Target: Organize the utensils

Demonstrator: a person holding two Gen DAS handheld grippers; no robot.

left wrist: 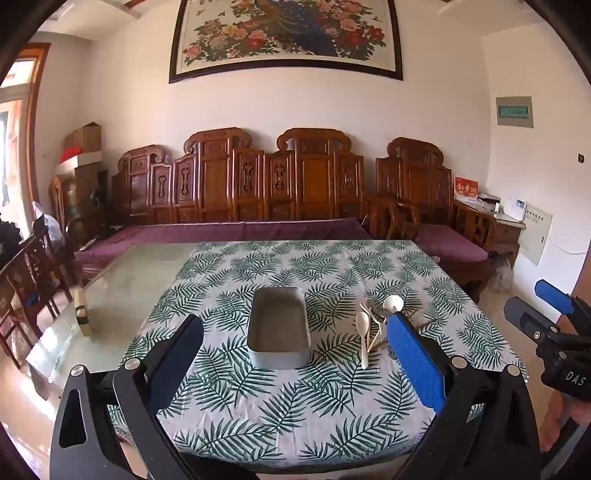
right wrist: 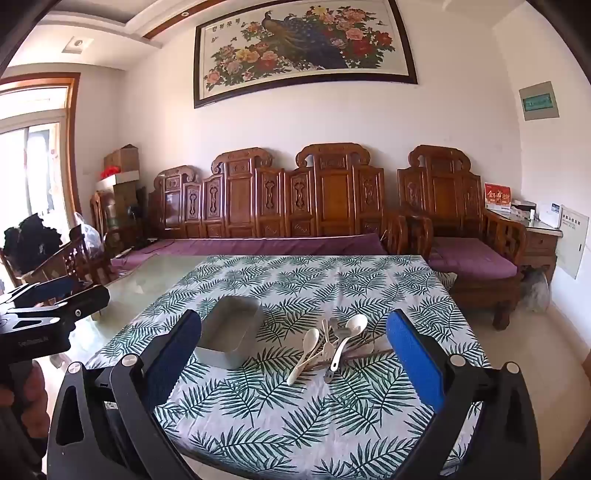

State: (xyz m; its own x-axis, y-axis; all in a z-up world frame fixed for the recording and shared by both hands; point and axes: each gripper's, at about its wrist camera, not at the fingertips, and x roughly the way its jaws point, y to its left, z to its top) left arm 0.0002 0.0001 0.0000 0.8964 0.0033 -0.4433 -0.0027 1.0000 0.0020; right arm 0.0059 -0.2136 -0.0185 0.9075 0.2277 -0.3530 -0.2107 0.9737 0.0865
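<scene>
A grey rectangular tin [left wrist: 279, 326] sits on the leaf-print cloth [left wrist: 295, 413] at the middle of the left wrist view, and nothing lies inside it; in the right wrist view the same tin [right wrist: 231, 332] shows left of centre, its floor equally bare. The utensils [right wrist: 330, 345] lie in a loose heap just right of the tin: two white spoons, some pale forks and thin sticks crossing one another, apart from the tin. The left tongs [left wrist: 295, 354] stand wide with nothing between them, framing the tin, and their blue pad [left wrist: 415, 363] covers the right edge of the heap [left wrist: 373, 325]. The right tongs [right wrist: 295, 354] are wide as well, holding nothing, and that view shows the whole heap unobstructed between the fingers. Only the left view shows a small pale block [left wrist: 82, 314] on the bare glass part of the tabletop [left wrist: 122, 291] at mid-left. Each view catches the other tool at its edge, gripped by a hand [right wrist: 26, 391]. Behind the tabletop runs a carved wooden bench [left wrist: 240, 192] with purple cushions, under a large flower painting [left wrist: 286, 35] at the top.
</scene>
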